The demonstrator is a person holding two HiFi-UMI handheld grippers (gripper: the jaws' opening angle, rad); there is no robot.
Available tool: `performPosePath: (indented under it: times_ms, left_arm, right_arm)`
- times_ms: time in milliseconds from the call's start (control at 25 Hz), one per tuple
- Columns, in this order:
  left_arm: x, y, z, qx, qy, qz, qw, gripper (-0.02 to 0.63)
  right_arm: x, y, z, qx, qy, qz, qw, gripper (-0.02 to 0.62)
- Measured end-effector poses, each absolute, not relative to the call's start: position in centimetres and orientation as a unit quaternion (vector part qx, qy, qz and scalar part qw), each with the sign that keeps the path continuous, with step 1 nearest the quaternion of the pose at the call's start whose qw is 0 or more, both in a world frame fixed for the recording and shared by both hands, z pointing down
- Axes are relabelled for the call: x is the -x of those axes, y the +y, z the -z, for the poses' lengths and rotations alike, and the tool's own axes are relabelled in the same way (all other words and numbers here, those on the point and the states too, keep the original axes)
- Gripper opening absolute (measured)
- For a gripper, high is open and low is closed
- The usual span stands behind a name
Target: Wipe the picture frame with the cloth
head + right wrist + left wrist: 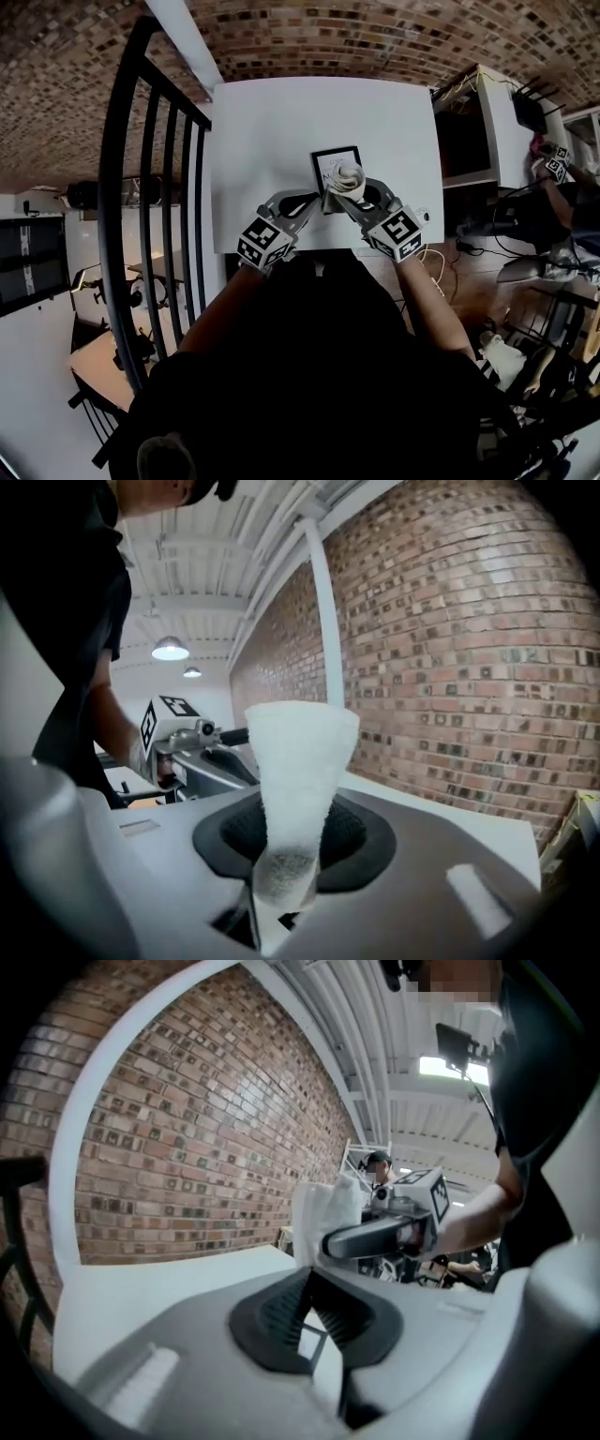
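Observation:
A small black-edged picture frame (334,161) stands near the front middle of the white table (272,122). My left gripper (311,200) is at its lower left corner. In the left gripper view the jaws are shut on a thin strip of the frame (310,1339). My right gripper (356,194) is shut on a bunched white cloth (349,177), which rests against the frame's front on its right side. The cloth (295,761) rises out of the right jaws as a cone and hides the frame there. From the left gripper view the cloth (323,1211) and the right gripper (375,1237) are just ahead.
A black metal railing (141,187) runs along the table's left side. Right of the table stand a shelf unit (478,131) and cables (436,267). Another person's hand holds a marker cube (558,161) at far right. A brick wall lies beyond the table.

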State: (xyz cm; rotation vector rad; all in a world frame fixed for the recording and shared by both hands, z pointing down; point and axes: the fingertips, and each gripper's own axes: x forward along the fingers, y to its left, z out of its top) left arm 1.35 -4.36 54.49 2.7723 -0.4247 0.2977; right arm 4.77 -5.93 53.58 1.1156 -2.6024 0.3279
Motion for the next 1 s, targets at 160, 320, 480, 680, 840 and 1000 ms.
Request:
performPosePath:
  times_ms: [160, 320, 480, 680, 840, 1000]
  left_arm:
    - [-1.1, -4.9, -52.8, -0.976, -0.146, -0.087, 0.135, 0.002]
    - [-1.1, -4.9, -52.1, -0.980, -0.139, -0.073, 0.126, 0.002]
    - [-0.7, -4.2, -51.7, -0.981, -0.134, -0.068, 0.121, 0.002]
    - [-0.7, -4.3, -51.4, -0.983, -0.125, -0.066, 0.114, 0.002]
    - [-0.6, -4.5, -51.6, -0.984, -0.120, -0.069, 0.109, 0.002]
    - [-0.5, -4.2, -51.8, -0.984, -0.120, -0.074, 0.112, 0.002]
  right_arm:
    - [-4.2, -6.0, -52.0, -0.400, -0.903, -0.104, 0.116, 0.112]
    - [-3.9, -5.5, -51.9, -0.407, -0.902, -0.100, 0.107, 0.112]
    - [-3.5, -5.1, -51.5, -0.415, -0.900, -0.091, 0.098, 0.112]
    - [-3.8, -5.5, -51.2, -0.423, -0.897, -0.087, 0.096, 0.112]
    - [-3.5, -5.2, -51.5, -0.423, -0.897, -0.087, 0.099, 0.112]
    - [-3.2, -4.4, -51.7, -0.417, -0.899, -0.091, 0.101, 0.112]
